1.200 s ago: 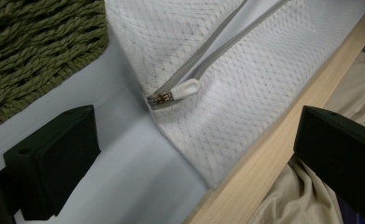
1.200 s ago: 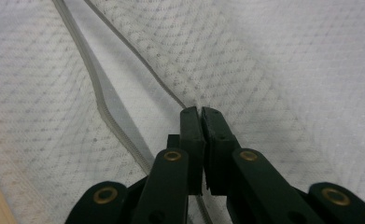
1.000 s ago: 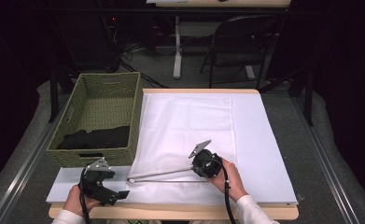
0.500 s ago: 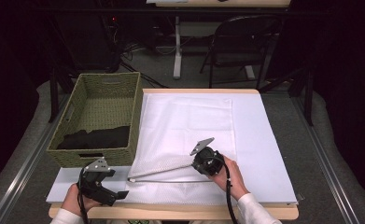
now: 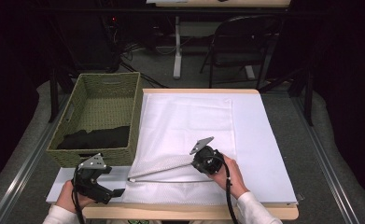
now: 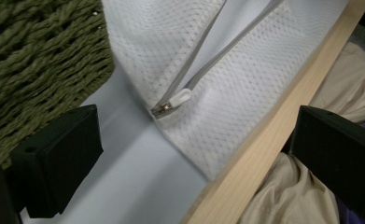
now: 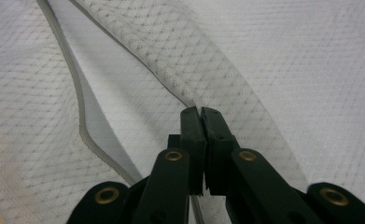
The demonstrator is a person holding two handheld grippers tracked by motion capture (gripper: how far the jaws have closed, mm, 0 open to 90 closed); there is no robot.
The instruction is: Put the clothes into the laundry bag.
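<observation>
The table (image 5: 283, 211) carries a pale sheet, and spread over most of that sheet is a white mesh laundry bag (image 5: 185, 123), its near edge running along the table's wooden front lip. At about nine o'clock from the bag, touching its left side, stands a woven green basket (image 5: 133, 112) with a dark cloth (image 5: 96, 137) lying in its near end. The bag's zipper (image 5: 171, 180) runs near the front edge and stands open in a long, narrow wedge that widens toward three o'clock and closes to a point at the bag's near left corner, where the left gripper view shows the small white zipper pull (image 6: 178, 99) lying on the mesh just beside the basket's wall. The right gripper (image 5: 200, 161), in the person's right hand (image 5: 231, 175), sits at the wide end of that wedge, roughly at five o'clock from the bag's middle; in the right gripper view its jaws are pressed together on the upper mesh edge of the opening, lifting that strip off the layer below. The left gripper (image 5: 117, 192), in the left hand (image 5: 68, 198), rests at the table's near left corner, at seven o'clock from the bag, its jaws spread wide and holding nothing, pointed toward the zipper pull.
</observation>
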